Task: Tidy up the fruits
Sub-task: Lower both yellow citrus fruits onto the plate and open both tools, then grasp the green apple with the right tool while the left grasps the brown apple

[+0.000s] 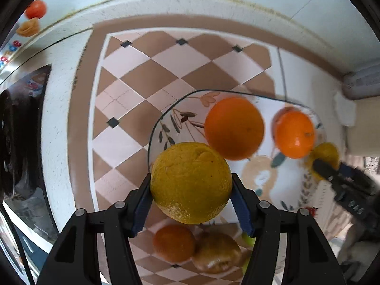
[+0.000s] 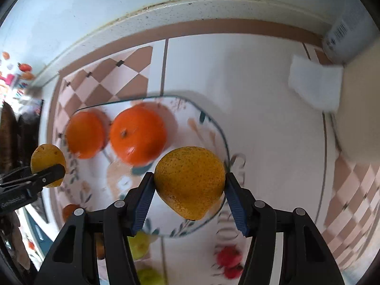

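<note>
The left tongs (image 1: 191,200) are holding one fruit (image 1: 191,182) between their pads, hanging over the near left edge of a glass plate (image 1: 166,116) that is lying on the tiled surface (image 1: 133,71). Two oranges (image 1: 234,128) are sitting side by side on the plate, just apart, beyond that held fruit. The right tongs (image 2: 188,199) are gripping a second fruit (image 2: 190,180) above the plate's near right rim (the left tongs are showing at the far left of that view). More fruit (image 2: 229,258) is lying on the surface nearer than the plate. A folded cloth (image 2: 314,85) is resting far right, against a wall.
</note>
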`<control>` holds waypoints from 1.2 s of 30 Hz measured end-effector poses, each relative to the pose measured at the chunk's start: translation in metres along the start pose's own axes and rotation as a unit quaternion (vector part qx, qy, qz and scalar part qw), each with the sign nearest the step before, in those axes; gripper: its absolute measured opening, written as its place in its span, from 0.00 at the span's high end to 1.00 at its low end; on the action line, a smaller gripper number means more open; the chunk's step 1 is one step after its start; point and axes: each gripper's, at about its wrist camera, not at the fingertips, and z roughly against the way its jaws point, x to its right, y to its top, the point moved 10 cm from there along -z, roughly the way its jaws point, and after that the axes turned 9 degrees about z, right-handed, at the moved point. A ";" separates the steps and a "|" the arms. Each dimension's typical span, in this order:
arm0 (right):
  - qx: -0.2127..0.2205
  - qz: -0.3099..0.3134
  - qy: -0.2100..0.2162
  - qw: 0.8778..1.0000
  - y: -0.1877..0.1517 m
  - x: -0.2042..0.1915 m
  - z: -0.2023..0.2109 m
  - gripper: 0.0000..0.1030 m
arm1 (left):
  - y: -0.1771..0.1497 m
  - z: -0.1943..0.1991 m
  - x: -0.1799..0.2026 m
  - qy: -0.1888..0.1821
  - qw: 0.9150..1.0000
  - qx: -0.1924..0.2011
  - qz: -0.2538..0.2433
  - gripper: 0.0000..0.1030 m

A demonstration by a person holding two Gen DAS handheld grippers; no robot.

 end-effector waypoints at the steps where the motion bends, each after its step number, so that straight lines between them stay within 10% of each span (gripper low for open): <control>1: -0.004 0.005 -0.002 1.000 0.003 0.001 -0.002 0.40 | 0.001 -0.005 0.001 0.003 1.000 -0.005 -0.001 0.42; 11: -0.017 0.030 -0.006 0.999 0.023 -0.007 -0.008 0.27 | -0.001 -0.027 0.002 0.018 0.999 -0.027 0.002 0.42; 15: -0.011 0.022 -0.007 1.000 0.021 -0.006 -0.004 0.23 | 0.003 -0.020 0.004 0.013 1.000 -0.016 0.007 0.12; 36: 0.053 0.012 -0.059 0.997 -0.047 -0.038 0.073 0.07 | -0.049 0.075 -0.015 0.034 0.994 0.098 0.020 0.11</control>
